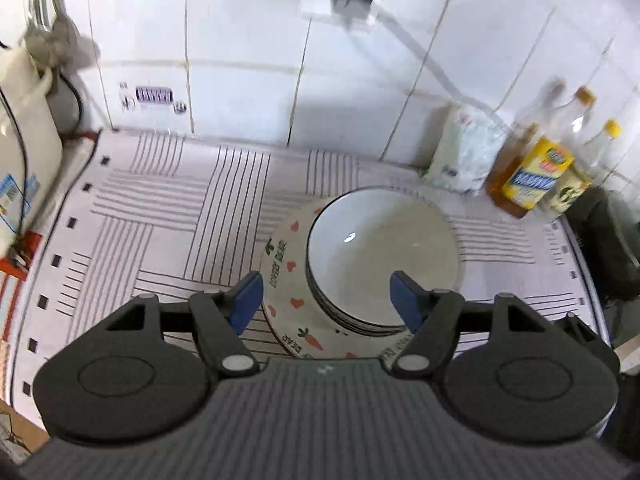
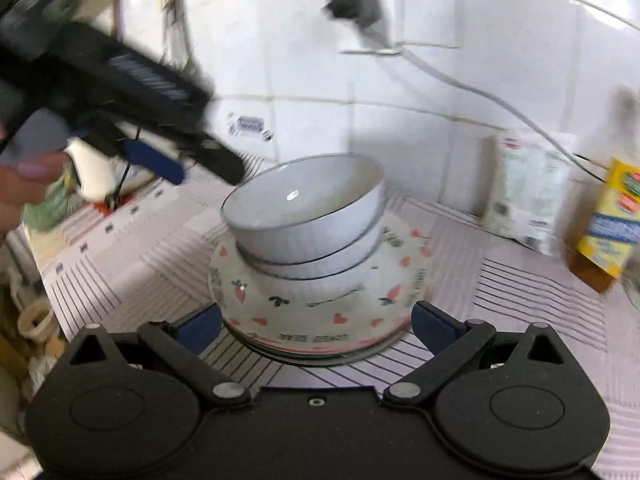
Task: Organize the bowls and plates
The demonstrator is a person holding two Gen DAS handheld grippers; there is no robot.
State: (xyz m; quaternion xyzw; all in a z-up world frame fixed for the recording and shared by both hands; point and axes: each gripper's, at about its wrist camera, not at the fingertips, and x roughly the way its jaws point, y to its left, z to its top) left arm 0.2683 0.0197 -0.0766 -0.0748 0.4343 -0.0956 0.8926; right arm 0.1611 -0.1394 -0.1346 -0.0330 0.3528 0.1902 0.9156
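The stack sits near the middle of the striped tabletop [image 1: 168, 216]: white bowls [image 2: 304, 208] nested on the patterned plates [image 2: 320, 308], everything concentric and upright, though the top bowl looks slightly tilted in the right wrist view. No long axis here; the pile is round, so approach direction matters little.

Both tongs hang above and on the near side of the stack, angled down at it. The left tongs [image 1: 326, 300] stand well open with nothing between the pads; the bowl rim shows in the gap but lies below them, apart. The right tongs [image 2: 318, 328] are spread wide too, empty, their blue pads flanking the plate edge without visibly touching it. Which hand is nearer I cannot tell for sure; the right seems lower and closer to the plates' near edge.

The left wrist view looks down into the top bowl and shows it empty, with bottles [image 1: 540, 168] and a bag [image 1: 464, 152] at the far right by the tiled wall. The right wrist view shows the stack's side profile, at least two bowls on at least two plates, plus the left tongs blurred at upper left with a hand [image 2: 24, 184] behind.

The stack looks finished, in my judgement.
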